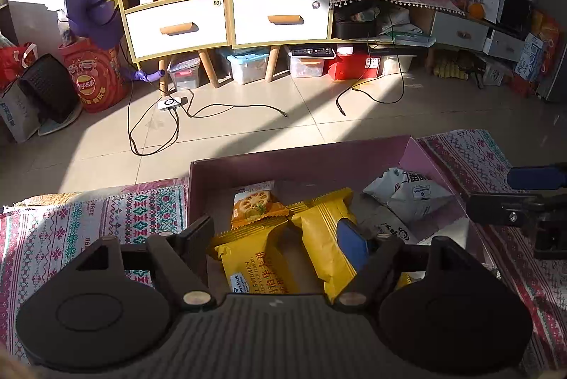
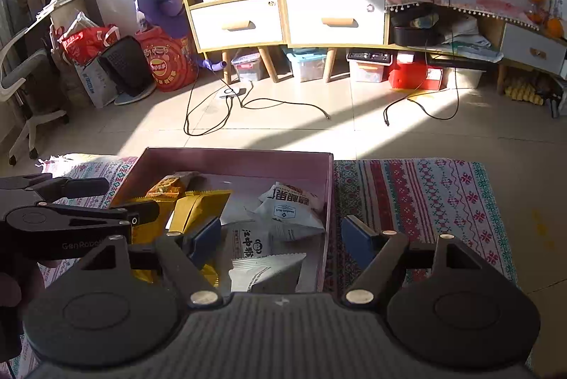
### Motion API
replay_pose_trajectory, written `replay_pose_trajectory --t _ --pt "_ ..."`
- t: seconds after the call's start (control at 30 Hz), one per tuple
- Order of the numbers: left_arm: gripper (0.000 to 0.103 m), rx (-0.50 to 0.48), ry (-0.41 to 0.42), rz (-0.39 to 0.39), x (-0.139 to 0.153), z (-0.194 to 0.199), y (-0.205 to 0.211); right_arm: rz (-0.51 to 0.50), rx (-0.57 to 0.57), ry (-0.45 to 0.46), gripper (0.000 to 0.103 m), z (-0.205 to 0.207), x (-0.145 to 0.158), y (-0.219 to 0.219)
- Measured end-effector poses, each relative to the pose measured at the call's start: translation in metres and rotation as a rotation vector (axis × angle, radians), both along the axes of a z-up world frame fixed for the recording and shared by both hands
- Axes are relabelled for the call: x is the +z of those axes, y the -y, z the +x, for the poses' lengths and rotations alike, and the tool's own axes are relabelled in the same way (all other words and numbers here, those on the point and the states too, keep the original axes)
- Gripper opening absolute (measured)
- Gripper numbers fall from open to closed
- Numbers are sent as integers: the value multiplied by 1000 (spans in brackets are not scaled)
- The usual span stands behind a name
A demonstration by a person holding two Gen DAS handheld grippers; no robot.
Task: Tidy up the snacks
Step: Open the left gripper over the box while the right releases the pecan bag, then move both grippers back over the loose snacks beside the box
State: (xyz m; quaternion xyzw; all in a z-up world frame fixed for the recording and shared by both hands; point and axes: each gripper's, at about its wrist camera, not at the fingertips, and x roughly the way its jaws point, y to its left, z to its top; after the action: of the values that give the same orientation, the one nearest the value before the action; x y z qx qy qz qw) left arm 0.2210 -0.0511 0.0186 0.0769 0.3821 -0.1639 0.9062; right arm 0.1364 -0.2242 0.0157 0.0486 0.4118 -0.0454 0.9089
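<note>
Left gripper (image 1: 280, 239): jaws wide apart over the box, gripping nothing; yellow sandwich-cake packets (image 1: 255, 267) lie loose beneath.
Right gripper (image 2: 280, 237): jaws spread, empty, straddling the box's right wall.
White snack packets (image 2: 290, 214): inside the box, right half.
Orange lotus-root packet (image 1: 253, 205): behind the yellow ones.
Pink box (image 2: 230, 159): open-topped, on the patterned cloth (image 2: 425, 194).
Tiled floor (image 1: 248, 131): beyond, cables trailing.

Yellow packets (image 1: 280, 258), orange packet (image 1: 253, 203), white packets (image 2: 283, 219) lying in pink box (image 2: 234, 163).
</note>
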Motion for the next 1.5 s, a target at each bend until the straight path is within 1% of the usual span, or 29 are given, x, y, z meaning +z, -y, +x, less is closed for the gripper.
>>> replay_pose_trajectory --t 0.33,0.5,0.63,0.83,1.03,1.13,1.27,1.5 --pt "91 -8 -7 -19 10 -50 -14 -3 41 -6 82 -34 14 -15" --pt "96 -8 0 1 14 -70 -21 3 60 -16 85 -49 15 -20" --pt "99 0 -8 -1 13 -82 -27 5 78 -26 88 -62 14 -25" --pt "103 -2 -39 12 6 -102 -34 31 79 -47 91 -77 10 -26" --pt "103 -2 -85 19 -7 -119 -38 46 77 -91 92 -87 1 -28" --pt "103 -10 -97 13 -12 -128 -39 41 75 -93 93 -92 -2 -28" --pt "103 -47 -107 8 -18 -143 -34 14 76 -120 93 -97 -7 -29" --pt "103 -156 -100 26 -27 -164 -15 15 53 -159 94 -96 -16 -26"
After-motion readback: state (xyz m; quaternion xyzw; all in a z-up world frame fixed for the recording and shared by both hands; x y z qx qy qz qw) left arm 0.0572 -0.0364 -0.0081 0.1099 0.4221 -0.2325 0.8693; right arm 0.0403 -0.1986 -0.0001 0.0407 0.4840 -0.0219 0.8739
